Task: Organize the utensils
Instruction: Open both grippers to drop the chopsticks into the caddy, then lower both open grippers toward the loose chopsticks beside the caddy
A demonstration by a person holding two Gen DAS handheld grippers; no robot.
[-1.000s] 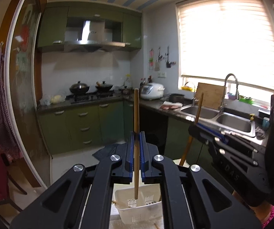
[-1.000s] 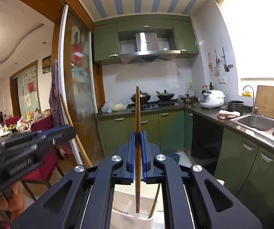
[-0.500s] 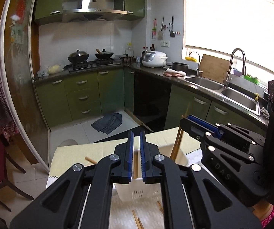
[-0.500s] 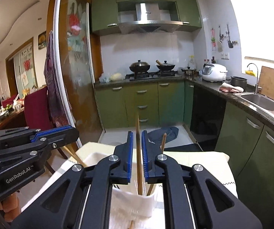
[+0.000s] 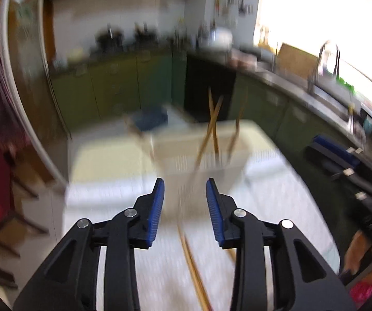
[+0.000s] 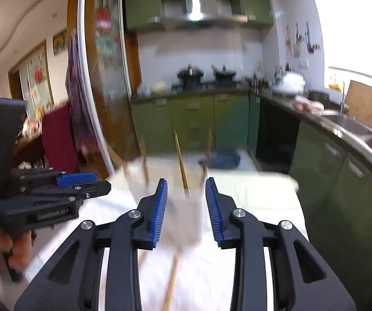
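A white slotted utensil basket [image 5: 201, 155] stands on the white-clothed table [image 5: 123, 202] with several wooden chopsticks [image 5: 213, 129] leaning upright in it. It also shows in the right wrist view [image 6: 183, 217] with chopsticks [image 6: 180, 160] sticking up. My left gripper [image 5: 185, 202] is open and empty, just short of the basket. My right gripper [image 6: 186, 202] is open and empty, above the basket. Loose chopsticks [image 5: 193, 267] lie on the cloth below the left gripper, and one [image 6: 171, 282] lies below the right gripper. Both views are blurred.
The right gripper [image 5: 341, 160] shows at the right of the left wrist view; the left gripper [image 6: 48, 194] shows at the left of the right wrist view. Green cabinets [image 6: 199, 121], a sink counter [image 6: 354, 127] and a red chair [image 6: 56, 137] surround the table.
Both grippers held a chopstick upright, lowered it into the basket and opened. Both now stand open and empty, and the cameras have tipped down toward the table.
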